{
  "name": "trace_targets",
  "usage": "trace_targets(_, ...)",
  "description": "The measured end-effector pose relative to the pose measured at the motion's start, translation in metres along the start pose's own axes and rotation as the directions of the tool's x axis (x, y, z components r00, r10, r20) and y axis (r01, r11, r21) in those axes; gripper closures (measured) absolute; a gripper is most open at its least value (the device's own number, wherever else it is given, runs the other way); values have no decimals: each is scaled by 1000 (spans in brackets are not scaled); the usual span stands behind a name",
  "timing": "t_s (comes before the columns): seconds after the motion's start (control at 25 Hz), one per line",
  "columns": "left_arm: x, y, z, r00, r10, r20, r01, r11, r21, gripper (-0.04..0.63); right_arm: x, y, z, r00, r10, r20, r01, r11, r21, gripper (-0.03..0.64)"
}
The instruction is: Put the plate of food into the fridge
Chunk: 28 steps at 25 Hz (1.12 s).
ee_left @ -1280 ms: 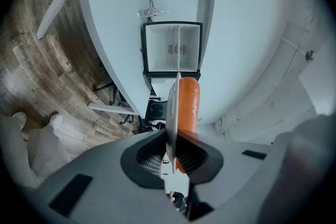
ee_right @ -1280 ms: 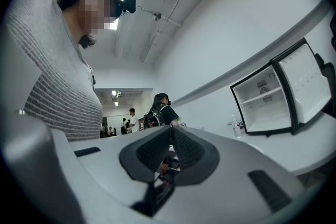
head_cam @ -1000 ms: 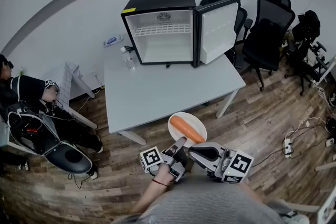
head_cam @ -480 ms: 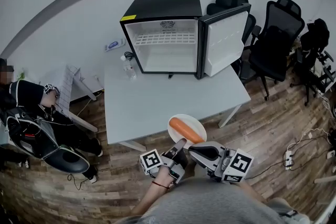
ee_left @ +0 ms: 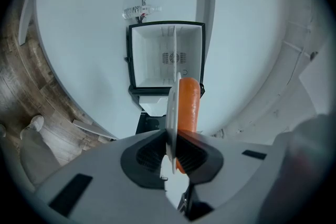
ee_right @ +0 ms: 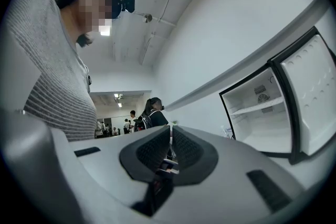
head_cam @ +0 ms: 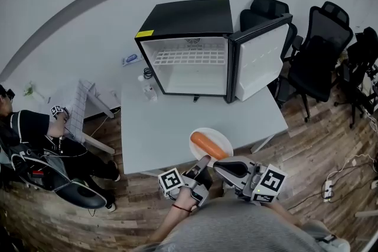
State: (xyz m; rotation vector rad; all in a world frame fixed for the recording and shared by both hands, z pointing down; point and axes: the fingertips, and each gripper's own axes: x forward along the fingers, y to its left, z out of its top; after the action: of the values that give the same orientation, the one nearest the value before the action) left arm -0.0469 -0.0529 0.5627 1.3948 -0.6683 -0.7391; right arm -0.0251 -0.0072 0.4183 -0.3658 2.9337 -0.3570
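Observation:
A white plate (head_cam: 220, 138) carries a long orange piece of food (head_cam: 208, 145) and is held in the air over the near edge of the white table (head_cam: 171, 118). My left gripper (head_cam: 204, 160) is shut on the plate's near rim. In the left gripper view the plate (ee_left: 171, 107) shows edge-on, clamped at the left gripper (ee_left: 172, 136), with the orange food (ee_left: 188, 102) on its right side. The black mini fridge (head_cam: 192, 47) stands open at the table's far side, its door swung to the right. My right gripper (head_cam: 220, 166) is shut and empty, beside the plate.
Black office chairs (head_cam: 316, 53) stand right of the fridge door (head_cam: 260, 59). A small clear bottle (head_cam: 146, 76) sits on the table left of the fridge. A person (head_cam: 29, 133) is low on the floor at the left, beside a white rack (head_cam: 77, 106). A power strip (head_cam: 328, 188) lies at the right.
The table and fridge have drawn nearer and lower in the head view. Both grippers and the plate keep their places relative to me.

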Motion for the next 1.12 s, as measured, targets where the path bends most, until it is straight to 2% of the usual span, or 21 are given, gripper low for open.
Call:
trace_targets(0.24,28,-7,16,1000,-3,24,2,1000,9,549,3,-32,15,1000,24,5,-24,1000,-16,603)
trace_targets(0.6,68,-7,37,995,5,96,-1,999,-34,549,-4,-76,33,999,47,-2,-47,999,-26,601)
trace_targets(1.12,89,-27,76,980,-41,194,44,999,-11,549,-9,-103,24,997,77,-21,-77,997,-4,601)
